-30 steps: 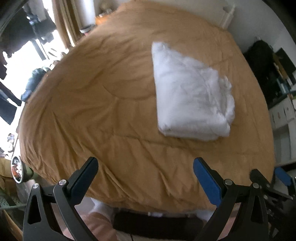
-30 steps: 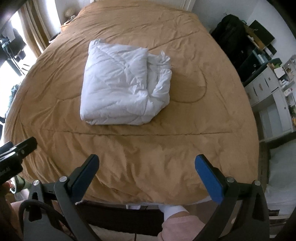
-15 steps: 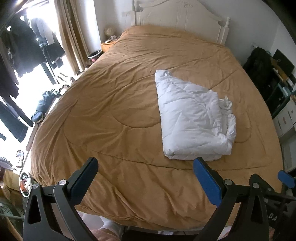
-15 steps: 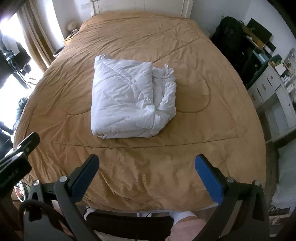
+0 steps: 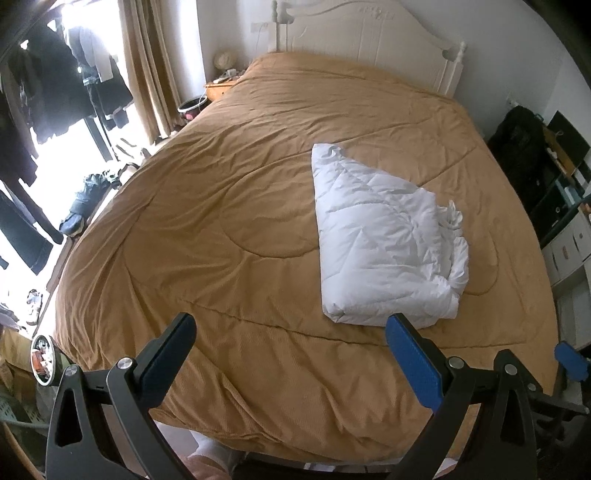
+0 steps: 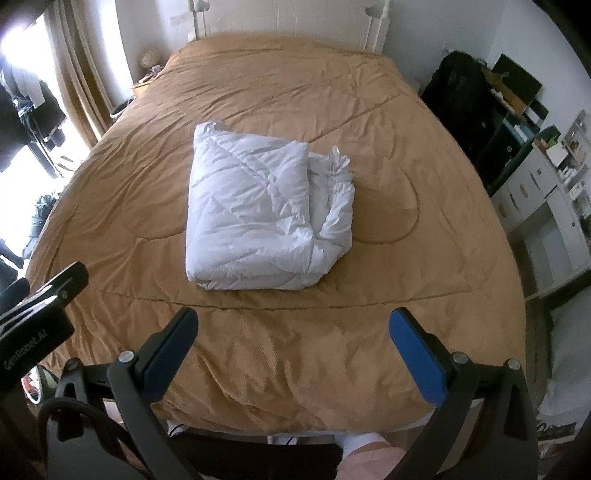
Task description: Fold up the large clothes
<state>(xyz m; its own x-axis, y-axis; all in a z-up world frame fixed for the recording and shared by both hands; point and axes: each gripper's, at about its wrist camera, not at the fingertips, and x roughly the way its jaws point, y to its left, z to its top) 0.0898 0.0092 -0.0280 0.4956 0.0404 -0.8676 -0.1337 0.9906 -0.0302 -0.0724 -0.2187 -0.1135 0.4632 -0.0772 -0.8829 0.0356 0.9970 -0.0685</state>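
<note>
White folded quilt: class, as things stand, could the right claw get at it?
Probably yes: the right claw is open and empty, and only bare brown bedspread lies between it and the white folded quilt.

The left black two-finger claw with blue pads (image 5: 290, 345) gapes wide, holding nothing. The right black claw with blue pads (image 6: 293, 341) does likewise, level beside it, fingers forward.

We see a bed (image 6: 258, 413) with a white headboard (image 5: 369, 33) at the top of the frame, spread with a rumpled tan quilted cover (image 5: 221, 221), and on it, right of centre, lies a folded white duvet (image 5: 380, 240).
</note>
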